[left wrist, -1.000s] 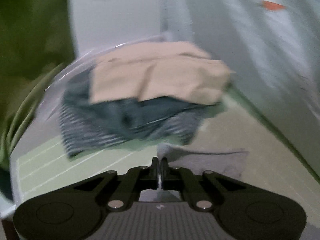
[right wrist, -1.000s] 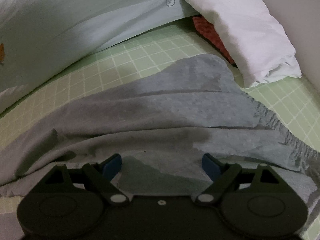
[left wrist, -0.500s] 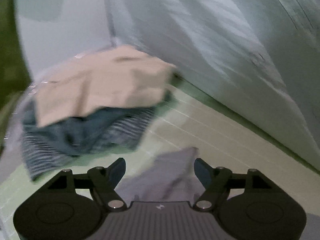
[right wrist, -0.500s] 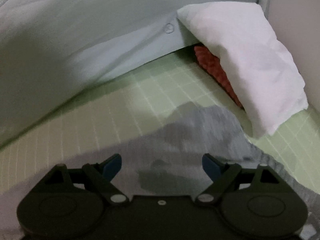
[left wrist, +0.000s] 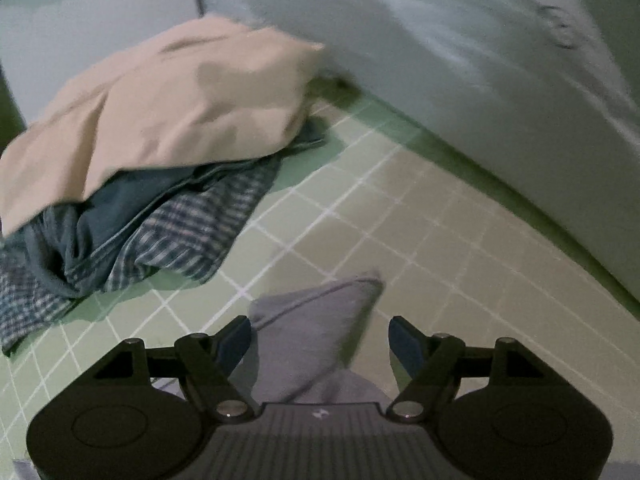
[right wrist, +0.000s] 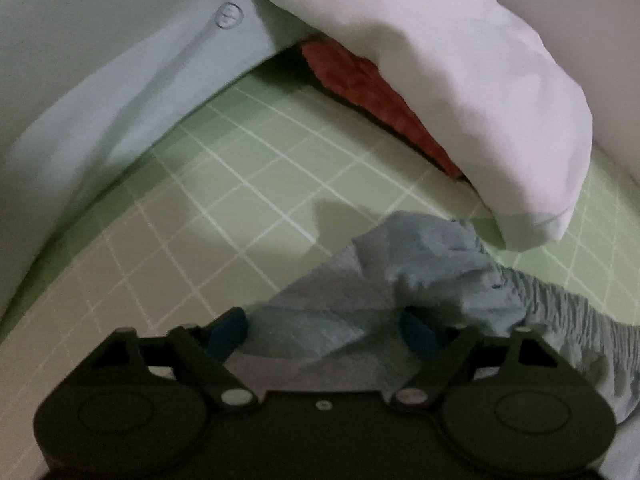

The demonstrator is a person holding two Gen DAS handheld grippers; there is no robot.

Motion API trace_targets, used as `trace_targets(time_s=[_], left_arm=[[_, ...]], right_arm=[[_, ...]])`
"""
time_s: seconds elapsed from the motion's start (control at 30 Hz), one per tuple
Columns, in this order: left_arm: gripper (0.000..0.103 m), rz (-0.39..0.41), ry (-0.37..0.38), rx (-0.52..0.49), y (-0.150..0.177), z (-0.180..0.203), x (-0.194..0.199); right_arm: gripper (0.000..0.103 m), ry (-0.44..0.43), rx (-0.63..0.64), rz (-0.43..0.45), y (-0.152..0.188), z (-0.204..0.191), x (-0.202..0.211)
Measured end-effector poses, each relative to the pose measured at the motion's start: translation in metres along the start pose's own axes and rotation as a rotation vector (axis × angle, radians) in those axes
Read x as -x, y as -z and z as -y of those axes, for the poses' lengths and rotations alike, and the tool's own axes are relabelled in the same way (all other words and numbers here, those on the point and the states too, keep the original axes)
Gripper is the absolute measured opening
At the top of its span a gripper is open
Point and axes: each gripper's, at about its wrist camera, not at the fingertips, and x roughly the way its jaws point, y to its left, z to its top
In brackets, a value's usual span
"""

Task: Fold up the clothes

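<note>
Our left gripper (left wrist: pixel 320 338) hangs with jaws spread over a corner of the grey garment (left wrist: pixel 316 336) on the green checked sheet (left wrist: pixel 420 220), near a pile of clothes (left wrist: pixel 160 152); our right gripper (right wrist: pixel 326 330), jaws likewise spread, straddles its bunched cloth (right wrist: pixel 432 264) just beside a white pillow (right wrist: pixel 460 92)

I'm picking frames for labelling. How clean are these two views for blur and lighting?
Left wrist view: dim, motion-smeared, the beige garment and grey garment soft-edged, grid lines bowed by the fisheye. Right wrist view: sharper on the white pillow, but the grey cloth's tip is smeared.
</note>
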Motion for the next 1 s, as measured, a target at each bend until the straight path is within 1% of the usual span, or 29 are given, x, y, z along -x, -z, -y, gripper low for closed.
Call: trace_targets(time_s=[0.07, 0.1, 0.13, 0.17, 0.2, 0.27, 0.3, 0.47, 0.5, 0.57, 0.63, 0.67, 0.7, 0.73, 0.77, 0.8, 0.83, 0.9, 1.0], left_arm=[[0.068, -0.013, -0.004, 0.016, -0.004, -0.008, -0.007], [0.053, -0.016, 0.005, 0.020, -0.005, -0.012, -0.010], [0.028, -0.022, 0.016, 0.023, -0.007, -0.015, -0.013], [0.017, -0.027, 0.029, 0.029, -0.009, -0.019, -0.015], [0.011, -0.022, 0.043, 0.038, -0.011, -0.022, -0.015], [0.009, 0.006, 0.047, 0.033, -0.018, -0.025, -0.012], [0.008, 0.028, 0.049, 0.027, -0.022, -0.026, -0.008], [0.008, 0.174, 0.076, 0.017, -0.061, -0.027, 0.015], [0.008, 0.201, 0.085, 0.025, -0.070, -0.026, 0.018], [0.009, 0.255, 0.127, 0.058, -0.087, -0.022, 0.020], [0.020, 0.293, 0.157, 0.083, -0.101, -0.015, 0.019], [0.026, 0.296, 0.147, 0.075, -0.106, -0.007, 0.018], [0.043, 0.287, 0.120, 0.057, -0.109, 0.000, 0.017], [0.065, 0.282, 0.094, 0.040, -0.108, 0.006, 0.018], [0.074, 0.281, 0.078, 0.032, -0.105, 0.010, 0.019], [0.085, 0.286, 0.076, 0.034, -0.098, 0.011, 0.022], [0.086, 0.283, 0.077, 0.035, -0.091, 0.011, 0.025], [0.086, 0.229, 0.080, 0.012, -0.075, 0.010, 0.026], [0.086, 0.149, 0.025, -0.036, -0.043, 0.009, 0.024]], right_arm=[[0.067, 0.002, 0.005, 0.025, 0.000, 0.001, -0.001], [0.043, -0.007, 0.010, 0.049, 0.000, 0.003, 0.000], [0.017, -0.013, 0.020, 0.058, -0.002, 0.004, -0.001], [0.002, -0.019, 0.029, 0.068, -0.004, 0.005, -0.001], [0.000, -0.025, 0.037, 0.076, -0.006, 0.006, -0.002], [0.000, -0.040, 0.024, 0.091, -0.012, 0.011, -0.001], [0.000, -0.039, 0.027, 0.117, -0.016, 0.012, 0.003], [0.000, -0.019, 0.057, 0.290, -0.050, 0.011, 0.028], [0.000, -0.017, 0.069, 0.326, -0.060, 0.010, 0.032], [0.000, -0.024, 0.055, 0.371, -0.079, 0.009, 0.036], [0.000, -0.050, 0.062, 0.400, -0.095, 0.007, 0.039], [0.000, -0.082, 0.088, 0.384, -0.099, 0.004, 0.038], [0.004, -0.104, 0.112, 0.355, -0.098, 0.000, 0.037], [0.025, -0.125, 0.135, 0.327, -0.096, -0.003, 0.035], [0.040, -0.128, 0.147, 0.307, -0.086, -0.004, 0.035], [0.065, -0.131, 0.160, 0.287, -0.076, -0.005, 0.035], [0.076, -0.135, 0.172, 0.267, -0.066, -0.006, 0.035], [0.079, -0.151, 0.186, 0.205, -0.043, -0.007, 0.034], [0.079, -0.177, 0.174, 0.116, -0.011, -0.009, 0.029]])
